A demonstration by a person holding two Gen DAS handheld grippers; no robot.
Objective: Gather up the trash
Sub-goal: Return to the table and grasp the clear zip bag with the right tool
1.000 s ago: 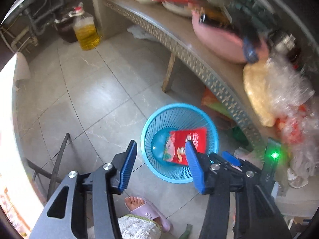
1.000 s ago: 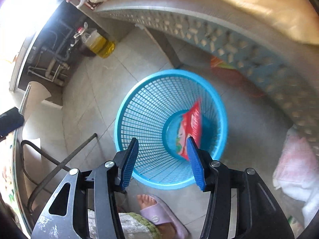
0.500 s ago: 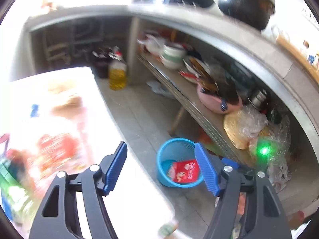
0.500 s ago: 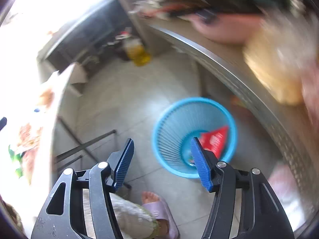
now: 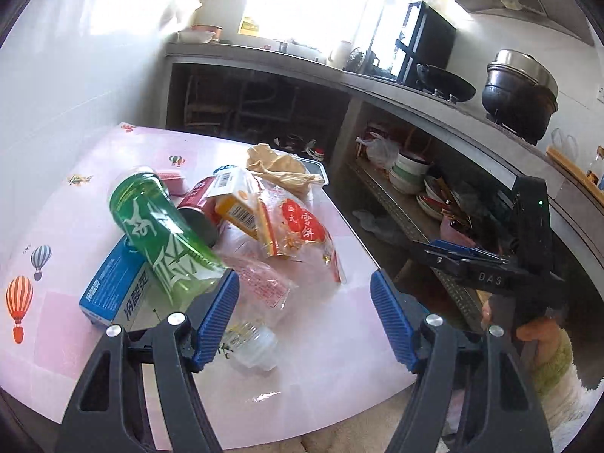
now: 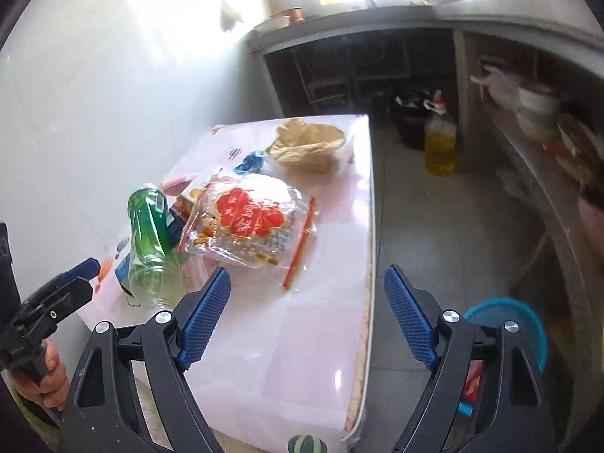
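Both grippers [image 5: 305,317] tilted over table [image 5: 339,377]

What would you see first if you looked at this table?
A tipped green bottle leans on a blue box at the pile's left side on the pink table. Beside it lies a clear snack bag with a red label. On the floor to the right stands a blue basket.

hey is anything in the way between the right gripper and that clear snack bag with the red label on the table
Nothing visible. The right gripper, jaws opening and empty, faces the snack bag across bare table. The green bottle lies to the bag's left, off that path.
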